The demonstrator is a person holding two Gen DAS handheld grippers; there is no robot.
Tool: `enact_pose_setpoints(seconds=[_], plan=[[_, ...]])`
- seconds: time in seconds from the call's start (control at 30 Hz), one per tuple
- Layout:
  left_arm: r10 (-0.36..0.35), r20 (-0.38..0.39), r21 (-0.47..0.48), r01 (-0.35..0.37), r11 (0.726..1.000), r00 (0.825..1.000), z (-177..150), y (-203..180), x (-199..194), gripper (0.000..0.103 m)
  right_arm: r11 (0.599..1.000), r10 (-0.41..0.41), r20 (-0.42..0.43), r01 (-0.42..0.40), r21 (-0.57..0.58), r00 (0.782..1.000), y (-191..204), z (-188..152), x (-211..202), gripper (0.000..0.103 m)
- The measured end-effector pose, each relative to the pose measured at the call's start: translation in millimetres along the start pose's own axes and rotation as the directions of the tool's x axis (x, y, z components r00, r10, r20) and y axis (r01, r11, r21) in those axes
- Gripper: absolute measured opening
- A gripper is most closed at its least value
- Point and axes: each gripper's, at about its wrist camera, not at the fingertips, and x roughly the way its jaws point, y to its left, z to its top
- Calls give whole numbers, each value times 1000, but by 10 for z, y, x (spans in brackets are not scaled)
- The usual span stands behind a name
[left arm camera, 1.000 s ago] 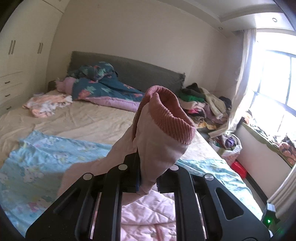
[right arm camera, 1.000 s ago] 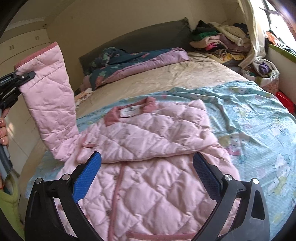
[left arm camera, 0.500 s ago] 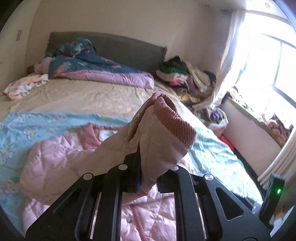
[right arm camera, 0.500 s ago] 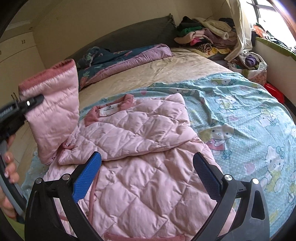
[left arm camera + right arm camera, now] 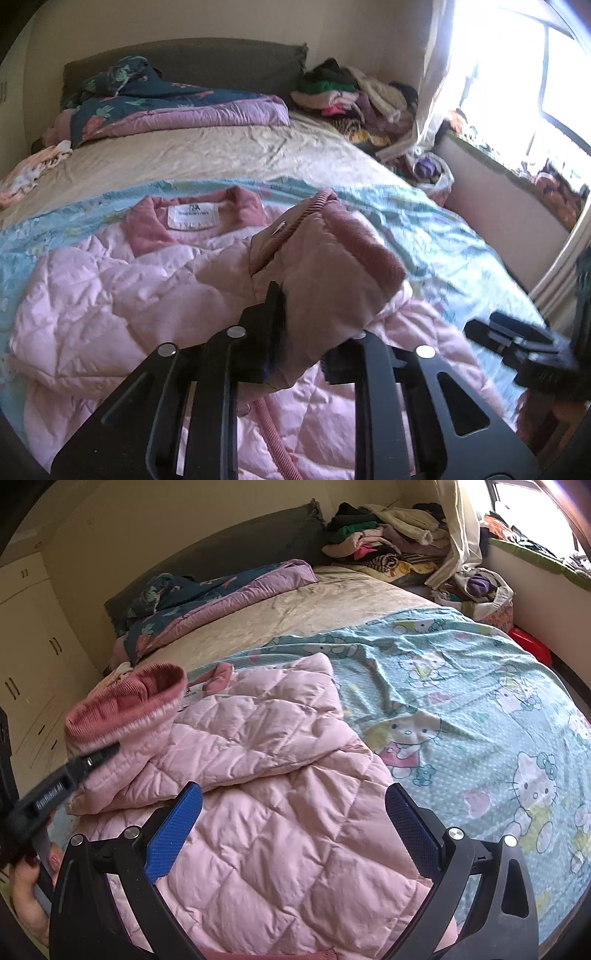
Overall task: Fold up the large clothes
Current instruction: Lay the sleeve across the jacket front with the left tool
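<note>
Over the pink quilted jacket [image 5: 266,812], the left gripper [image 5: 303,332] (jaws beginning to part) brings its sleeve cuff [image 5: 332,251] across for folding, while the right gripper [image 5: 295,823] hovers spread, empty.

Both tools are chunky matte black plastic with silver screw heads dotted along the linkage bars. The right tool [image 5: 293,834] has bright blue textured pads [image 5: 173,832] on the inside of its fingers. The left tool [image 5: 295,332] looks all black from behind, with small white lettering printed along one side. The hand [image 5: 27,897] gripping it has dark red nail polish.
</note>
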Motion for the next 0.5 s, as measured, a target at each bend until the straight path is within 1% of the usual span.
enact_pose_setpoints(seconds=[0.03,0.1,0.23,0.33,0.43,0.47,0.5], plan=[[0,-10,3,0,1000,1000,-25,-14,17,16,1000,-2,-1,2,4,1000,-15,-2,1,99],[-3,-29,7,3,1000,1000,-69,-37,39,20,1000,-6,-4,6,14,1000,-53,-1,5,99],[15,-69,54,-11,999,998,-185,-124,71,24,999,-11,-10,12,32,1000,-101,-7,16,99],[49,-74,96,-42,994,996,-258,-176,58,25,999,-17,-15,18,41,1000,-122,-6,26,99],[76,-73,134,-66,989,994,-315,-222,33,29,999,-22,-15,23,41,1000,-113,-7,20,99],[106,-71,155,-94,983,992,-340,-244,25,44,999,-24,-16,25,39,1000,-111,-6,20,99],[139,-68,173,-126,977,988,-352,-250,24,75,999,-24,-16,25,39,1000,-111,-6,16,99]])
